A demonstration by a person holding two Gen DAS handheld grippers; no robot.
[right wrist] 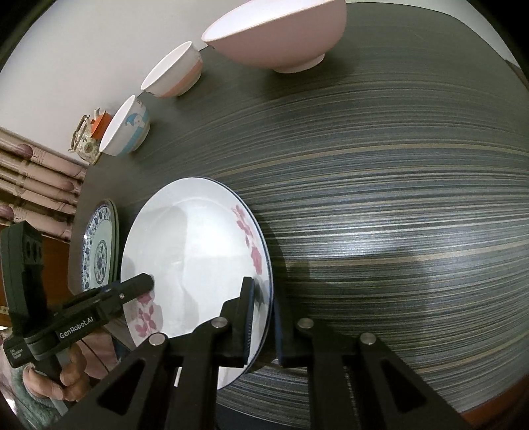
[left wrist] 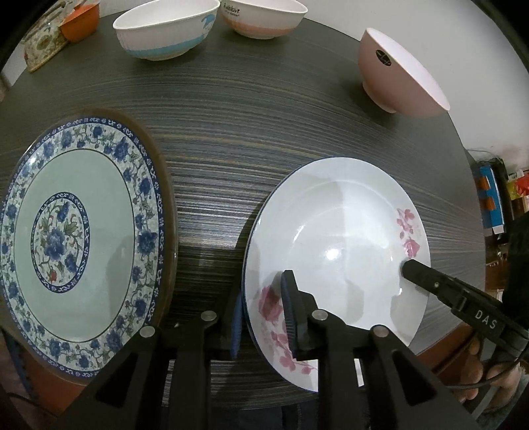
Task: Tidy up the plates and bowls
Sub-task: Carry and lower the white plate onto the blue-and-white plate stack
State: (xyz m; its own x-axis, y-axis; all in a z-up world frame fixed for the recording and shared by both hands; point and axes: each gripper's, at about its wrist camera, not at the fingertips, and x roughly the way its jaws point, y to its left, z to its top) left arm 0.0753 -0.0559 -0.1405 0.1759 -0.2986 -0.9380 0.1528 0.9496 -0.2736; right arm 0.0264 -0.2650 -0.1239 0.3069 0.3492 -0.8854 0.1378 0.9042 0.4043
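A white plate with pink flowers [left wrist: 337, 238] [right wrist: 195, 244] lies near the front edge of the dark striped table [left wrist: 264, 115]. My right gripper [right wrist: 263, 294] is shut on its right rim, one pad above and one below; its tip [left wrist: 405, 266] shows in the left wrist view. My left gripper [left wrist: 263, 287] straddles the opposite rim with a little slack, so it reads as open; it also appears as [right wrist: 148, 282]. A blue floral plate [left wrist: 82, 238] [right wrist: 99, 251] sits to the left. At the back stand a blue-banded bowl [left wrist: 165, 33], a pink-banded bowl [left wrist: 264, 20] and a plain pink bowl [left wrist: 396, 72].
A floral tin [left wrist: 43, 46] and an orange container [left wrist: 81, 23] stand at the far left corner. Cluttered boxes [left wrist: 492, 198] lie beyond the table's right edge. A person's hand [right wrist: 72, 373] holds the left gripper's handle. Bare tabletop [right wrist: 396, 198] stretches right of the plate.
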